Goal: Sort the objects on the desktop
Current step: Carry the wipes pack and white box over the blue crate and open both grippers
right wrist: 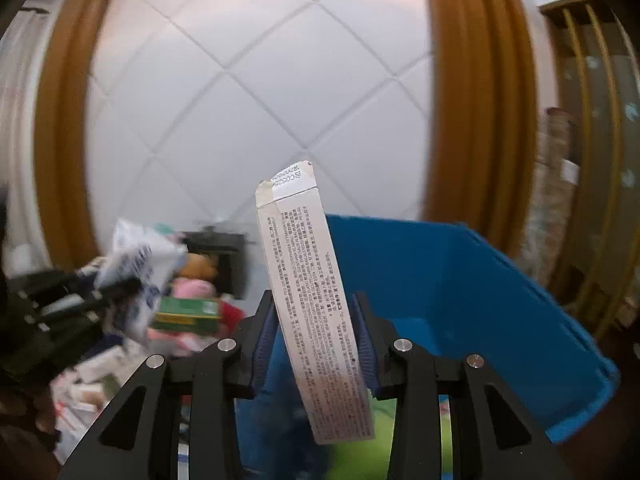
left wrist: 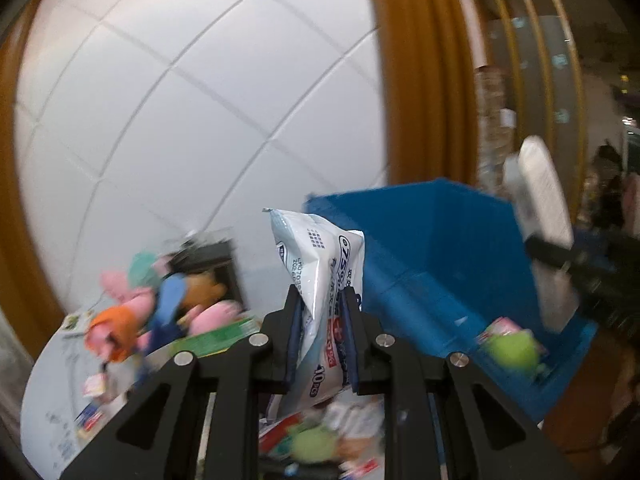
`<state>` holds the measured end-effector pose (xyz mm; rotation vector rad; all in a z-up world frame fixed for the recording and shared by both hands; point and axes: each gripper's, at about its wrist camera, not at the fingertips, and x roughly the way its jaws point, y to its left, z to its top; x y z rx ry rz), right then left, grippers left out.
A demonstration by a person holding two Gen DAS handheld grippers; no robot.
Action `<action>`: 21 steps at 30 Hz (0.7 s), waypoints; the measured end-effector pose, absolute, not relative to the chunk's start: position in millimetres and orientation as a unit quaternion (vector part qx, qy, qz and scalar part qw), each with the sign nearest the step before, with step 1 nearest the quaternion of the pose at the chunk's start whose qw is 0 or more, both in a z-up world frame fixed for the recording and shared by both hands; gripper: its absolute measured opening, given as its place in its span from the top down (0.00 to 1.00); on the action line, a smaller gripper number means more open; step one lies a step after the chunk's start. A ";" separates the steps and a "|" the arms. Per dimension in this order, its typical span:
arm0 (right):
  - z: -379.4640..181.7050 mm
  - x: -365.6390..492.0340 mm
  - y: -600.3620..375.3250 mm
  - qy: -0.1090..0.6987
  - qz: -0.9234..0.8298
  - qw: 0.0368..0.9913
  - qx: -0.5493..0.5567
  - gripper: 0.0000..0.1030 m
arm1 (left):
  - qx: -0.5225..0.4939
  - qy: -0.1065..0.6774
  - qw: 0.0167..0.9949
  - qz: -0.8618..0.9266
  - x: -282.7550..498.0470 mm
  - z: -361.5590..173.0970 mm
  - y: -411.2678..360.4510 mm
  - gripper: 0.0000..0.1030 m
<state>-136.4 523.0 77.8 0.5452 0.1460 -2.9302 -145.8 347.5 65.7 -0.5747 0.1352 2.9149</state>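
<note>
Black fingers filled the bottom of both views, and each of your grippers was pinching something. Your left gripper (left wrist: 322, 336) had its jaws pressed on a wipes pack (left wrist: 316, 280), which stood at the centre of the left wrist view, its long axis running up from the jaws and leaning slightly left, sealed end at the top. Your right gripper (right wrist: 316, 344) clamped a white carton (right wrist: 316, 304) across its narrow width; the carton's long axis ran up the middle of the right wrist view, tilted so its flap end pointed upper left and its lower end hung down past the jaws.

Largest behind them was the blue bin (left wrist: 440, 248), open and filling the right half of each view, with a green toy (left wrist: 510, 350) on its floor at lower right. Left of the bin sat a heap of plush toys (left wrist: 160, 300) and a green box (right wrist: 186, 312), all blurred.

Both loads looked headed for the bin, as far as could be judged. To do that well, you needed to bring each item over the bin's opening before letting go, keeping the two grippers apart so they did not knock. The pack was soft and could slip or fold, so a firm pinch mattered until it cleared the rim. The carton, held off-centre, might swing; lowering its hanging end inside first would have kept it from catching the wall.
</note>
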 end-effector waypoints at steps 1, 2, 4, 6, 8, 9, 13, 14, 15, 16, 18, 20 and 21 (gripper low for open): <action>76.5 -137.2 532.3 0.048 -0.979 0.068 0.185 0.65 | -0.188 0.045 0.093 0.977 -148.6 70.7 360.3 0.82; 74.7 -138.0 545.1 0.047 -0.980 0.056 0.185 0.65 | -0.185 0.047 0.100 0.977 -151.3 74.8 372.2 0.82; 73.1 -139.3 565.9 0.046 -0.981 0.036 0.186 0.65 | -0.180 0.055 0.115 0.975 -157.0 80.9 400.1 0.82; 70.5 -142.7 583.6 0.045 -0.980 0.018 0.191 0.65 | -0.187 0.062 0.131 0.972 -164.6 82.6 426.7 0.82; 64.7 -151.0 602.6 0.041 -0.979 0.001 0.200 0.65 | -0.201 0.063 0.142 0.967 -171.2 80.5 446.8 0.82; 62.7 -151.5 613.6 0.042 -0.978 -0.007 0.203 0.65 | -0.210 0.064 0.147 0.964 -175.1 78.6 459.0 0.82; 50.8 -158.8 649.1 0.043 -0.974 -0.024 0.222 0.65 | -0.241 0.077 0.157 0.955 -181.0 67.7 500.9 0.82; 47.0 -163.7 655.5 0.044 -0.972 -0.027 0.228 0.65 | -0.248 0.079 0.159 0.952 -183.0 65.1 509.0 0.82; 43.4 -167.6 660.2 0.045 -0.971 -0.030 0.233 0.65 | -0.257 0.082 0.162 0.949 -185.4 61.9 517.9 0.82; 40.0 -170.1 664.3 0.046 -0.970 -0.033 0.238 0.65 | -0.261 0.084 0.162 0.948 -185.2 60.0 523.0 0.82; 34.9 -176.3 673.4 0.046 -0.967 -0.035 0.247 0.65 | -0.268 0.089 0.163 0.945 -187.4 57.1 533.1 0.82; 29.6 -182.5 680.3 0.048 -0.965 -0.037 0.255 0.65 | -0.273 0.092 0.163 0.944 -188.1 54.5 541.5 0.82; 27.6 -183.1 680.4 0.050 -0.964 -0.040 0.258 0.65 | -0.275 0.093 0.163 0.943 -189.2 52.5 542.9 0.82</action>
